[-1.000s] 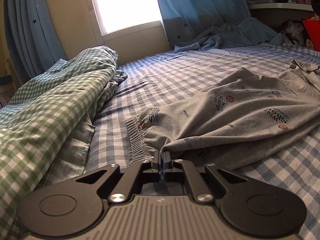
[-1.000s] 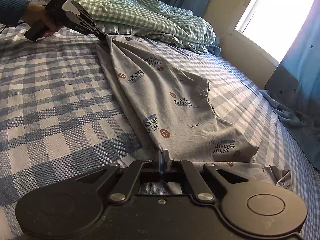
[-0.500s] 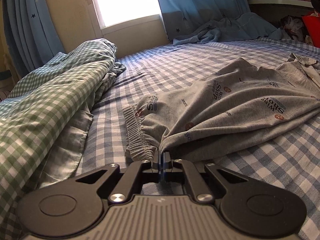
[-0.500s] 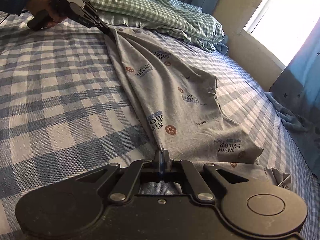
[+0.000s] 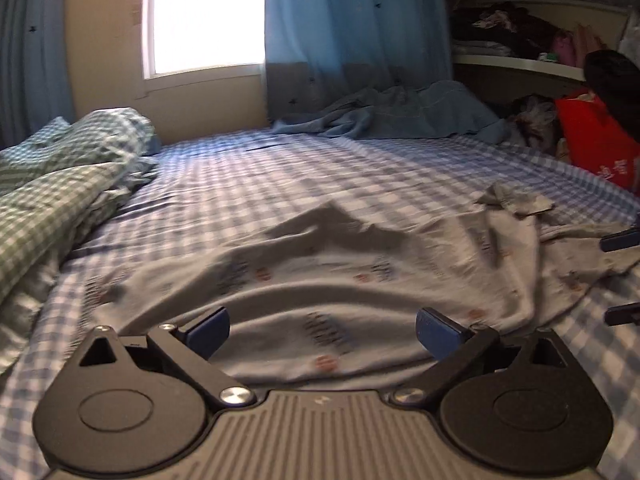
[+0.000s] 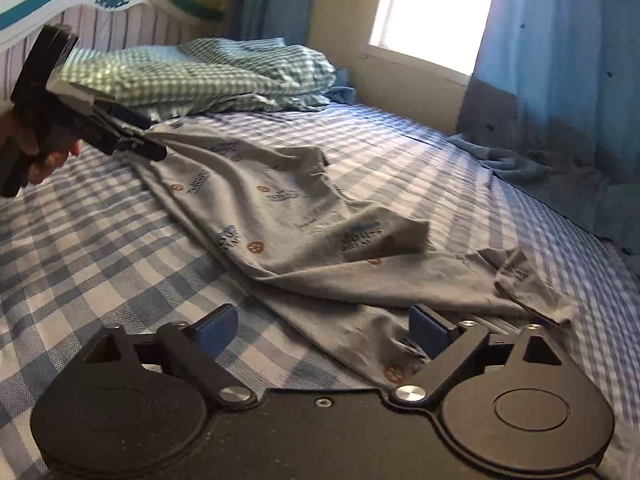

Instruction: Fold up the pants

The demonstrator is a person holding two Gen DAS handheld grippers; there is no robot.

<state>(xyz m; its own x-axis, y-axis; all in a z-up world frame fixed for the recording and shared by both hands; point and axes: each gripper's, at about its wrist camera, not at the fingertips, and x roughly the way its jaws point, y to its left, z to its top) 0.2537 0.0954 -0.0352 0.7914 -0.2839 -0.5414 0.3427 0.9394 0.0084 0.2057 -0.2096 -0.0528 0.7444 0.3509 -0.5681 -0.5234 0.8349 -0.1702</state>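
The grey printed pants (image 5: 360, 264) lie stretched in a long rumpled strip on the blue checked bed; they also show in the right wrist view (image 6: 280, 216). My left gripper (image 5: 322, 330) is open, its blue pads spread wide just above the waist end of the pants. It also shows in the right wrist view (image 6: 138, 136), open over that end. My right gripper (image 6: 322, 326) is open and empty over the leg end; its fingertips (image 5: 620, 240) show at the right edge of the left wrist view.
A green checked quilt and pillow (image 6: 200, 76) lie by the headboard (image 6: 100, 4). A blue garment (image 5: 392, 112) is heaped under the curtain (image 5: 352, 32). A red bag (image 5: 596, 140) and shelves (image 5: 532, 20) stand beyond the far right bed edge.
Both grippers have opened and let go of the pants, which now lie loose on the bed. Both have lifted and pulled back a little.
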